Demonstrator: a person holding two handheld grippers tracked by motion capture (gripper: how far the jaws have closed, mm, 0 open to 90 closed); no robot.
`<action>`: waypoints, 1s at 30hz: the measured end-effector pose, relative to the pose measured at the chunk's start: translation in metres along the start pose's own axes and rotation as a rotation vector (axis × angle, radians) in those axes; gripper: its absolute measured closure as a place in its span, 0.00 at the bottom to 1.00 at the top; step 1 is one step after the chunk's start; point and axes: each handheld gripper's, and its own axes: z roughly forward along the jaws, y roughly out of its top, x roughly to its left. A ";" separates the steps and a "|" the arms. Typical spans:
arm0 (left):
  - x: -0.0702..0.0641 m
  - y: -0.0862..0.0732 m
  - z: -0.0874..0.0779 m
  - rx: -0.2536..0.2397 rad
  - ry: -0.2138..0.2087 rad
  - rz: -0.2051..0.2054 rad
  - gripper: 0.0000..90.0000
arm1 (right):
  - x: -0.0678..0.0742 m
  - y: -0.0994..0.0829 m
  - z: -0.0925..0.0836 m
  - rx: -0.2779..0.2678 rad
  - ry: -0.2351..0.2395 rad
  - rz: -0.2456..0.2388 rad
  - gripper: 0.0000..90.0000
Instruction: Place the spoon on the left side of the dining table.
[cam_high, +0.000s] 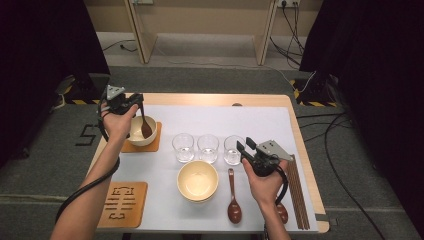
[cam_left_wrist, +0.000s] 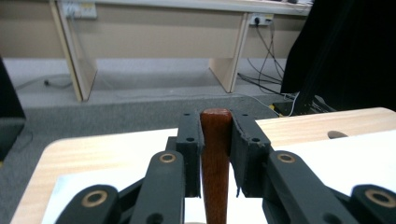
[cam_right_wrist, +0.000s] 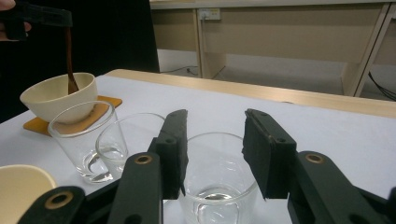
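Left gripper view: clamped spoon handle (cam_left_wrist: 215, 154)

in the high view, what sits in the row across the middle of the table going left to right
bowl on the coaster with the spoon held by the left gripper → left glass → middle glass → right glass → right gripper
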 end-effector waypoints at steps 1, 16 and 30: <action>0.001 0.000 0.002 0.003 0.009 -0.010 0.83 | 0.000 0.000 0.000 0.000 -0.001 0.000 0.67; 0.014 -0.007 0.017 0.051 0.070 -0.055 0.82 | -0.003 -0.001 0.001 0.002 -0.003 0.004 0.67; 0.030 -0.008 0.022 0.114 0.122 -0.076 0.80 | -0.003 -0.002 0.003 0.009 0.000 0.006 0.67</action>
